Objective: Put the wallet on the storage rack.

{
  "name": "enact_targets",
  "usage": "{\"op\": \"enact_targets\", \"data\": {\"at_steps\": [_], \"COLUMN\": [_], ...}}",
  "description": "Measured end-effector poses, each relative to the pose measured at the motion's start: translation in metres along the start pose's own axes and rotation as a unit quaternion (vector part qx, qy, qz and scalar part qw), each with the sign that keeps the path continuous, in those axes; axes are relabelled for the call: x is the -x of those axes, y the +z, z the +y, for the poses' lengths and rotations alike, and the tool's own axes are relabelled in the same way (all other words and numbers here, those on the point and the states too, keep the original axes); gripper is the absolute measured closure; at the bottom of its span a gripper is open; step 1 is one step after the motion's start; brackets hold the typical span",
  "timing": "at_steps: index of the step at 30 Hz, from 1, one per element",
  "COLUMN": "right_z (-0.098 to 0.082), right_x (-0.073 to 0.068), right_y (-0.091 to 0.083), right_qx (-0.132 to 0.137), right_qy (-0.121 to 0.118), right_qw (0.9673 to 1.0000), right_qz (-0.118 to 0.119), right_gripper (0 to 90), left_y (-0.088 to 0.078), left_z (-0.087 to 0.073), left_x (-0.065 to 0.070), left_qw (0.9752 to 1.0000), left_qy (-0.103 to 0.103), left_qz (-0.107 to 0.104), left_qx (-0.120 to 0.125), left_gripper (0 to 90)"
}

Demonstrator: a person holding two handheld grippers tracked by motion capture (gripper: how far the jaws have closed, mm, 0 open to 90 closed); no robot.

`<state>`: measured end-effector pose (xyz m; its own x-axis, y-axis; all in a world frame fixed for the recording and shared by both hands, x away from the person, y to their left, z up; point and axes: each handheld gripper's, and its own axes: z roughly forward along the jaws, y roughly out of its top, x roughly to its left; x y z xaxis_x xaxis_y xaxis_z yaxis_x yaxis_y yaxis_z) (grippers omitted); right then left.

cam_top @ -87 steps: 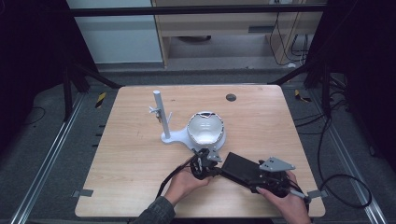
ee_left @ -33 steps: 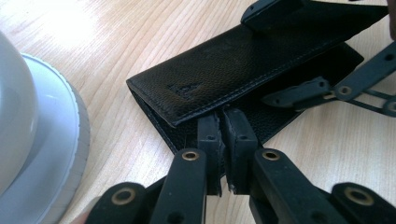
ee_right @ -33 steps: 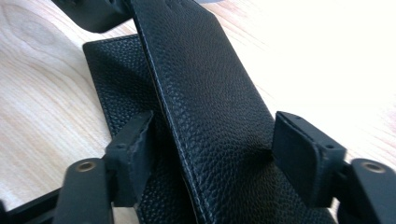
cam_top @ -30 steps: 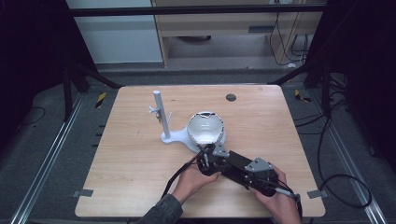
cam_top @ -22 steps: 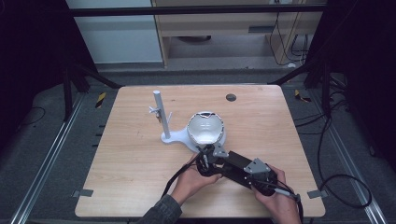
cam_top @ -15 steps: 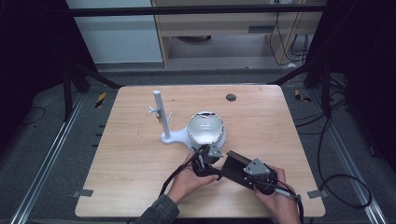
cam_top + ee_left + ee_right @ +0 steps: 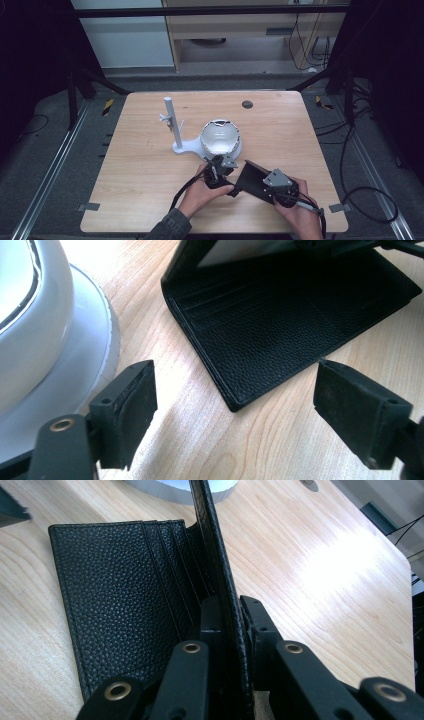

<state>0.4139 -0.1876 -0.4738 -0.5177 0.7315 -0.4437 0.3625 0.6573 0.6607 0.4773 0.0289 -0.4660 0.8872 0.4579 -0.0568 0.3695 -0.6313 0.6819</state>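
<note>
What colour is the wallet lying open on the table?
Black, with a pebbly leather grain. The wallet shows best in the right gripper view.

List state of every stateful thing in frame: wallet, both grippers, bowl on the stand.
wallet: open, one flap flat on the table, the other raised on edge.
right gripper: shut on the raised flap.
left gripper: open, jaws have just been opening, wallet corner lies between them, pads clear of it.
white bowl: upright on the stand base, looks empty.

Lab: framed test table (image 7: 150,210), loose cables (image 7: 370,200)
</note>
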Motion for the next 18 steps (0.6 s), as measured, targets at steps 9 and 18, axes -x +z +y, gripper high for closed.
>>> {"op": "enact_targets", "data": {"at_steps": [9, 18], "right_z": [0.000, 0.001], "right_x": [0.004, 0.012], "right_y": [-0.002, -0.012], "right_qx": [0.012, 0.046], "right_qy": [0.000, 0.028], "right_qw": [0.9999, 0.9986], "right_qz": [-0.002, 0.001], "right_gripper": [83.3, 83.8], "left_y": [-0.003, -0.015], "left_z": [-0.002, 0.002], "left_x": [-0.003, -0.004], "left_qw": [1.0000, 0.9994], "left_qy": [-0.004, 0.012], "left_qz": [0.001, -0.003], "left_qx": [0.004, 0.033], "left_gripper": [15.4, 14.2]}}
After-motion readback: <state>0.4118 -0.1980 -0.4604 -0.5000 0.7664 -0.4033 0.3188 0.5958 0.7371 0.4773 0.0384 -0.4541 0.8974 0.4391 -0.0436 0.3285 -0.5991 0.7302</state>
